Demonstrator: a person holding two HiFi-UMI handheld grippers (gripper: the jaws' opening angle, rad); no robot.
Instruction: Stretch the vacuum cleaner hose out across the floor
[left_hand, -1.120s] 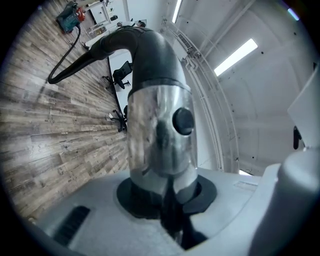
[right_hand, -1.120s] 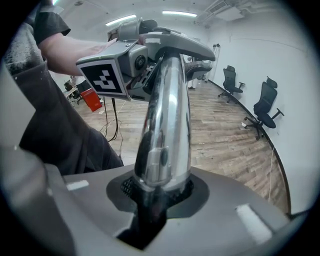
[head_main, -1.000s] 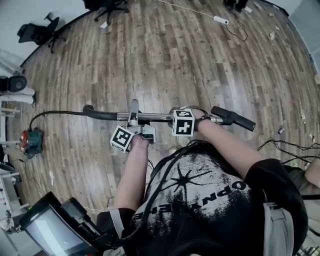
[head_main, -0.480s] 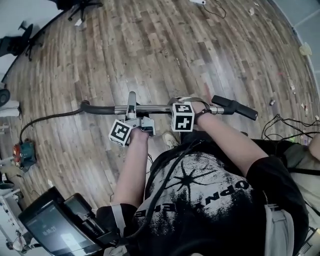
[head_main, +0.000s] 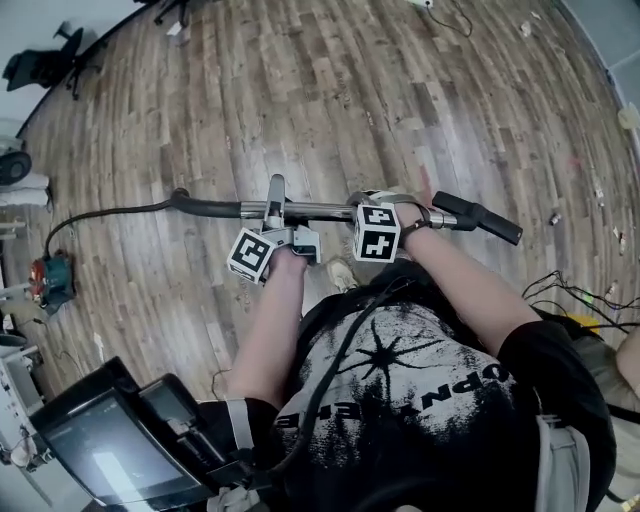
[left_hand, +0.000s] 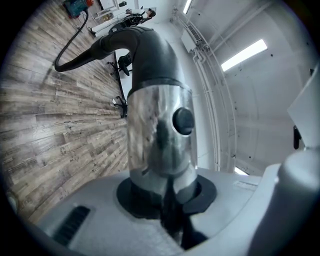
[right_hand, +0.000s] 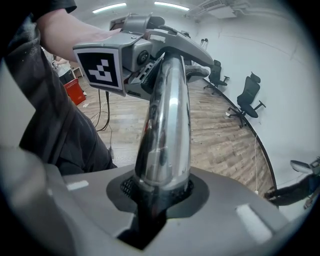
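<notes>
- My left gripper (head_main: 274, 202) has its fingers closed partway, clamped on the shiny metal tube (head_main: 320, 209) of the vacuum cleaner, close to the tube's black bend (left_hand: 145, 45).
- My right gripper (head_main: 386, 206) is closed about as far on the same tube, further along to the right and near the black handle end (head_main: 478, 217).
- The tube lies level across in front of the person, above the wooden floor (head_main: 330, 100).
- The hose (head_main: 110, 213) leaves the tube's left end and curves away leftward to a red and teal machine (head_main: 52, 280) standing on the floor.
- An office chair (head_main: 45, 68) stands far off by the wall.
</notes>
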